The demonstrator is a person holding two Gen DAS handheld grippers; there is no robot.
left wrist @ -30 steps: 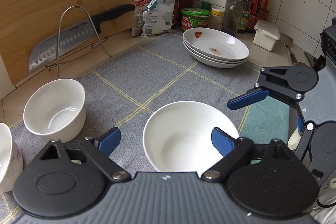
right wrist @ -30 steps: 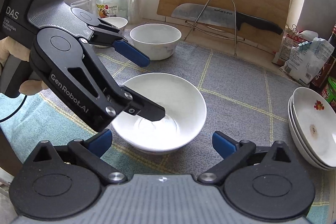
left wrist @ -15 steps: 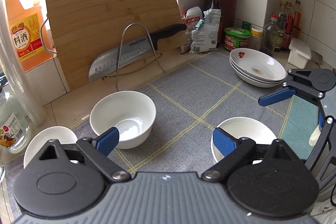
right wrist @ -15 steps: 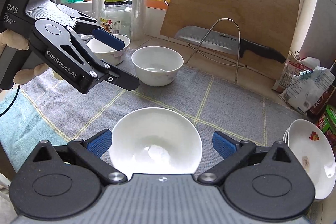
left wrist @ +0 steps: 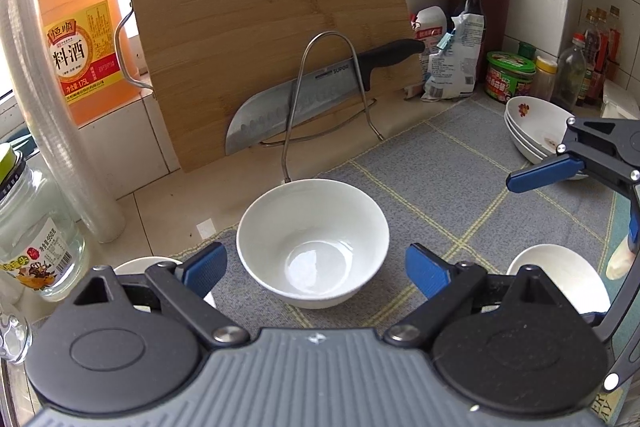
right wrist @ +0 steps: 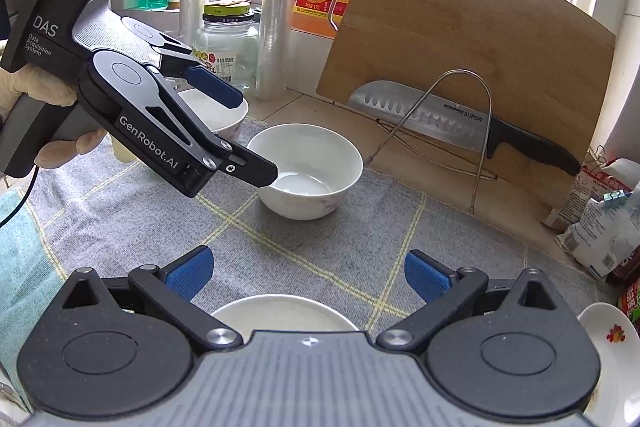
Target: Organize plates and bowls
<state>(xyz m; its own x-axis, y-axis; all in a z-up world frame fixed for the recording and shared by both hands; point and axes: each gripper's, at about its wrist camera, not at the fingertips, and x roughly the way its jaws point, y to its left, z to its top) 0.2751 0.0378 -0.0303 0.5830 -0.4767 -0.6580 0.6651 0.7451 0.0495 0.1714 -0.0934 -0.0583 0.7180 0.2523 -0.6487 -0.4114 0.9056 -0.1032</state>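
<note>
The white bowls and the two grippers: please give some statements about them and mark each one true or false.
1. The left gripper is open and holds nothing. True.
2. The deep white bowl lies upside down on the mat. False: it stands upright, with its hollow facing up.
3. The knife rests in a wire stand in front of the cutting board. True.
4. The stack of plates carries a bowl on top. False: nothing lies on the stack.
5. The right gripper is shut on the wide bowl. False: its jaws stand open, and that bowl sits on the mat below them.
</note>
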